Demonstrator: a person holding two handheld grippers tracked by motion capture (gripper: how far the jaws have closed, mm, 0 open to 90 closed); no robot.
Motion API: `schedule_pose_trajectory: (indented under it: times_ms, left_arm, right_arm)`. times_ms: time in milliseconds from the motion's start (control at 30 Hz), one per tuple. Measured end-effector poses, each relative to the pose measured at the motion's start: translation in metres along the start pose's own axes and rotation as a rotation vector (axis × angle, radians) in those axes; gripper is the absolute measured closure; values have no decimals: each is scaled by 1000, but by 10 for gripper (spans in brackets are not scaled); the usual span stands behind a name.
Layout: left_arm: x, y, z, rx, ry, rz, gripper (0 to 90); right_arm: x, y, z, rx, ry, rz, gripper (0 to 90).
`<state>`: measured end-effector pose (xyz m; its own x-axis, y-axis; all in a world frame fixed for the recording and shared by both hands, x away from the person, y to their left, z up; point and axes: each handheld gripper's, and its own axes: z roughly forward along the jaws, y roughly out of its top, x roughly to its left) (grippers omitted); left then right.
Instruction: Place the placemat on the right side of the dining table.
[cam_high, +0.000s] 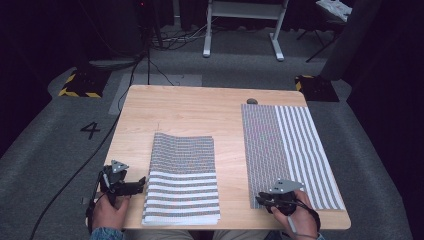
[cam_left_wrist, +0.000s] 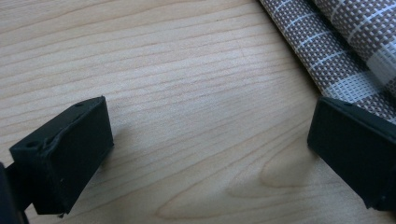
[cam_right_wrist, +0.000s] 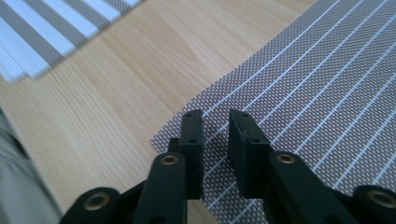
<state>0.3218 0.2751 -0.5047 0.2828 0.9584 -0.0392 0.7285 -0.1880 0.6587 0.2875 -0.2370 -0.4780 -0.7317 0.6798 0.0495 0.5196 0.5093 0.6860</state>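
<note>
Nearest the person, the right gripper (cam_high: 270, 199) hovers over the near left corner of the long mat (cam_high: 287, 150), its jaws a little apart with nothing pinched between them, the corner lying flat just under the tips. The left gripper (cam_high: 131, 187) rests on the table (cam_high: 195, 107) beside the stack of folded mats (cam_high: 182, 180), jaws spread wide and empty. The long mat lies flat along the right side of the table, running from the near edge to the far one. It looks light, thin and woven, likely floppy yet a bit springy and slick on the wood; that near corner seems the best place to grip it. A small dark thing (cam_high: 252, 101) sits at its far end
</note>
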Motion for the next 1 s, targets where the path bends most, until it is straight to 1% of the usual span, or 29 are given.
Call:
schedule_pose_trajectory:
  times_ms: [33, 67, 100, 133, 167, 200, 233, 267, 300, 367, 400, 467, 533, 600, 767, 800, 933, 1000]
  left_arm:
    - [0, 0, 0, 0, 0, 0, 3]
    - [0, 0, 0, 0, 0, 0, 3]
    - [0, 0, 0, 0, 0, 0, 3]
    - [0, 0, 0, 0, 0, 0, 3]
    - [0, 0, 0, 0, 0, 0, 3]
    - [0, 0, 0, 0, 0, 0, 3]
    - [0, 0, 0, 0, 0, 0, 2]
    - [0, 0, 0, 0, 0, 0, 2]
    - [0, 0, 0, 0, 0, 0, 2]
    - [0, 0, 0, 0, 0, 0, 3]
    - [0, 0, 0, 0, 0, 0, 2]
    - [0, 0, 0, 0, 0, 0, 3]
    - [0, 0, 0, 0, 0, 0, 2]
    - [0, 0, 0, 0, 0, 0, 3]
    - [0, 0, 0, 0, 0, 0, 3]
    - [0, 0, 0, 0, 0, 0, 3]
    - [0, 0, 0, 0, 0, 0, 2]
    - [0, 0, 0, 0, 0, 0, 3]
  right_arm:
    - [-2, -2, -5, -11, -21, 6, 691]
    - [-8, -7, -13, -23, -80, 31, 593]
    - [-8, -7, -13, -23, -80, 31, 593]
    - [-17, -15, -19, -32, -131, 67, 493]
    - [-17, -15, -19, -32, -131, 67, 493]
    - [-22, -19, -21, -36, -156, 88, 447]
    - [-26, -23, -21, -34, -178, 99, 414]
    - [-29, -26, -22, -24, -194, 112, 396]
    - [-33, -31, -21, -4, -210, 110, 380]
    - [-36, -35, -19, 13, -208, 117, 367]
    - [-36, -35, -19, 13, -208, 117, 367]
    - [-38, -37, -18, 2, -195, 132, 358]
    - [-40, -37, -18, -2, -182, 128, 363]
    - [-42, -37, -19, 5, -178, 114, 365]
    - [-47, -39, -20, -4, -165, 108, 373]
    - [-48, -39, -20, -9, -162, 116, 373]
    - [-50, -39, -21, -4, -162, 104, 373]
    - [-50, -39, -21, -5, -161, 105, 373]
